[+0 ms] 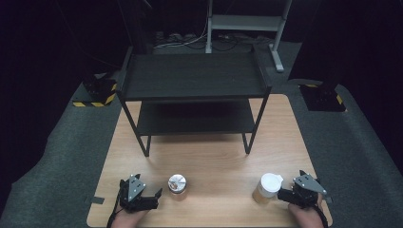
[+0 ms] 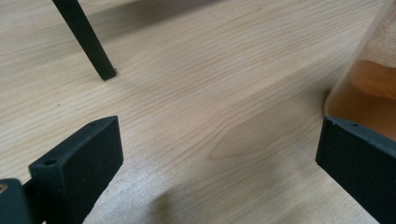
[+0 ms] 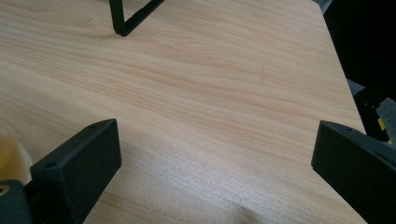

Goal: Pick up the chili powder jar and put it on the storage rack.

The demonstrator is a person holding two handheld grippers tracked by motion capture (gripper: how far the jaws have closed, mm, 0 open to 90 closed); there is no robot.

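Note:
A small jar with a silver lid [image 1: 177, 184] stands on the wooden table [image 1: 209, 156] near its front edge. Just left of it, a hand holds my left gripper [image 1: 141, 189] open, with bare wood between its jaws [image 2: 219, 154]. The jar's side with brownish contents [image 2: 369, 88] shows at the right edge of the left gripper view, beside the right jaw. A larger jar with a white lid [image 1: 269, 186] and tan contents stands at the front right. My right gripper [image 1: 299, 187] rests open just right of it, over bare wood [image 3: 215, 154]. That jar's pale edge [image 3: 10, 156] is by the left jaw.
A black two-tier shelf [image 1: 195, 76] stands on the back half of the table, its front legs [image 1: 145, 145] ahead of both grippers. One leg [image 2: 86, 42] shows in the left gripper view, a leg and foot bar [image 3: 123, 18] in the right. Grey carpet [image 1: 62, 142] surrounds the table.

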